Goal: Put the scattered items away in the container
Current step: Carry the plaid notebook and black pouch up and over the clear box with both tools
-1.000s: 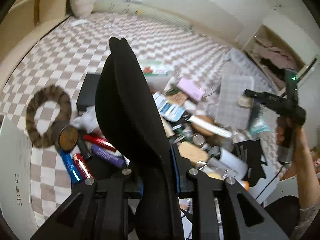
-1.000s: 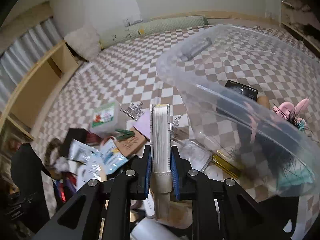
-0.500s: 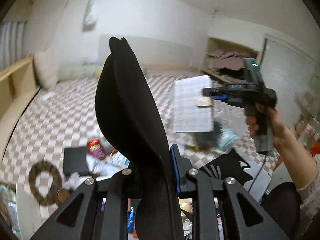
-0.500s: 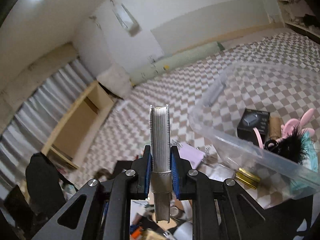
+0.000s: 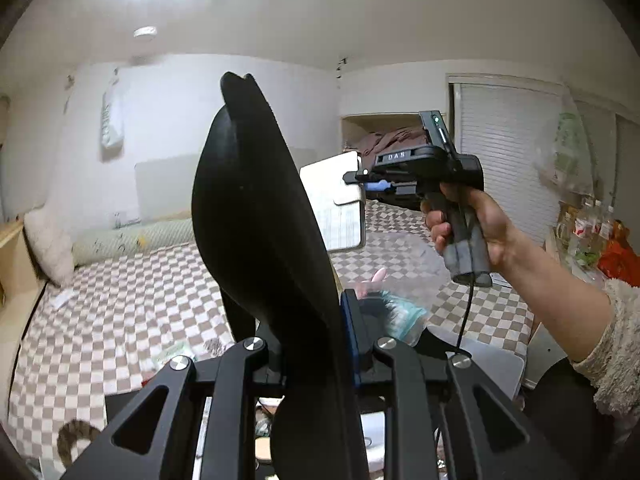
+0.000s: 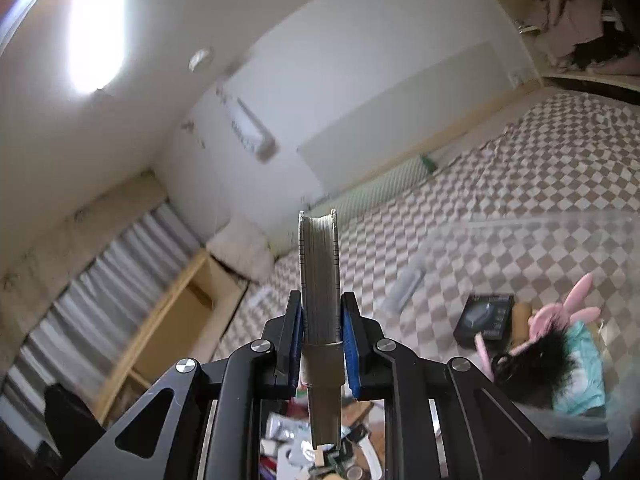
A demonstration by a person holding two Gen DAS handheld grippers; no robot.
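**Two items held aloft near the clear container**

A thick notebook [image 6: 320, 280] is clamped edge-on between the jaws of the right gripper [image 6: 320, 340], its page block upright and its spine band caught between the blue pads [image 6: 349, 344]. It appears to be gripped across its thickness so that it can be slipped on edge into the container [image 6: 552, 228], whose transparent wall is seen to the right of the notebook, blurred and partly out of frame. In the left wrist view the same notebook [image 5: 336, 204] is seen raised in the air, carried by the right hand [image 5: 472, 224].

A black curved object [image 5: 260, 232], shaped like a sole or cap brim, is pinched narrow in the jaws of the left gripper [image 5: 320, 344] and held upright; what exactly it is cannot be told. Both items are judged to be in transit, lifted well clear of the clutter.

Inside the container, to the right of the notebook, a black box [image 6: 486, 316], a pink eared headband [image 6: 560, 312], a black fluffy item [image 6: 536, 364] and a teal packet [image 6: 584, 368] are already lodged, so free room for a flat book is limited. Below the notebook, scattered small items [image 6: 312, 452] remain to be gathered. Behind it, the checkered mat [image 6: 500, 184] and a wooden shelf [image 6: 172, 320] are seen.
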